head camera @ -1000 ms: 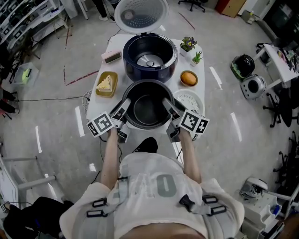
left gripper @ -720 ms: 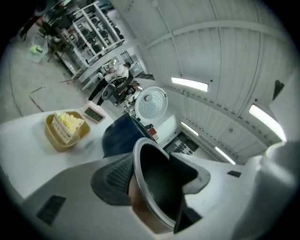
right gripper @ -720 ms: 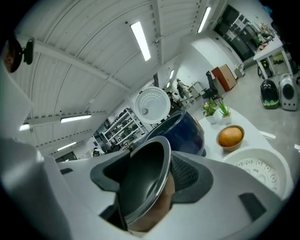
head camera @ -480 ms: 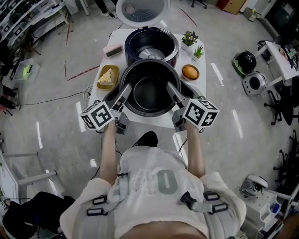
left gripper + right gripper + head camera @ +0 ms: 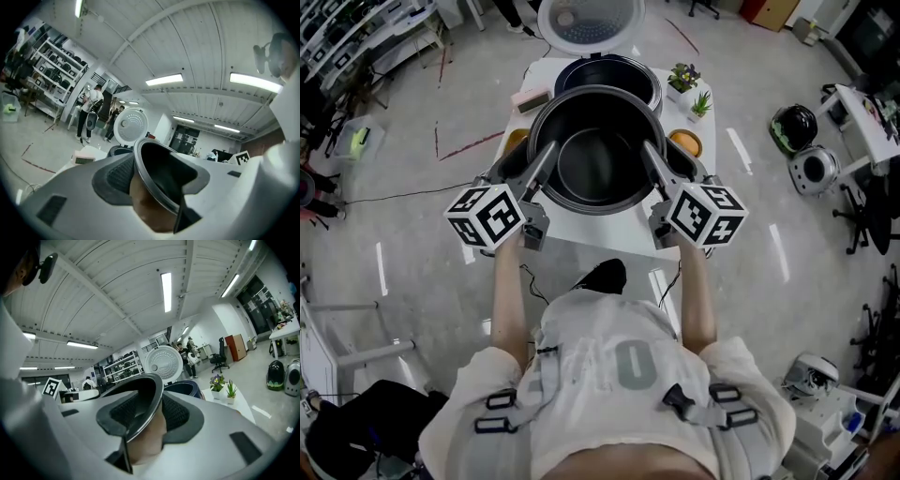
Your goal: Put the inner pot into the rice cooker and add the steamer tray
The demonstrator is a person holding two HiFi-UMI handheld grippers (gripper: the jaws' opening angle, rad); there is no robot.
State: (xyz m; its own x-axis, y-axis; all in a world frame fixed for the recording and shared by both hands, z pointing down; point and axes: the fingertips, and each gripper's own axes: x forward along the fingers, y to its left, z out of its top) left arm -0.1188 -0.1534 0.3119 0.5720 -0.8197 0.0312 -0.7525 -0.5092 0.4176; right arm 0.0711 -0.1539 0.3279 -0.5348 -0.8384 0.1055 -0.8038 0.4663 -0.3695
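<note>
The inner pot (image 5: 598,161) hangs in the air between my two tools, mouth up and about level, above the near part of the white counter (image 5: 581,234). My left tool (image 5: 547,157) is clamped on the pot's left rim, with the lip pinched between its pads. My right tool (image 5: 651,157) has the right rim between its pads and its jaws are closing tighter on it.

The rice cooker (image 5: 607,70) lies straight beyond the pot on the far side of the counter and below it. Its round lid (image 5: 589,21) stands open farther back. The pot is round, so the axis that matters is the line of my grip, which runs left to right across it. Neither hand is nearer the cooker. I judge the coming move to be a carry away from me, then a level descent into the cooker's well.

I can read no brand on the pot or cooker. The marker cubes carry only black-and-white squares, and my shirt shows a big round character, either a zero or an O.
</note>
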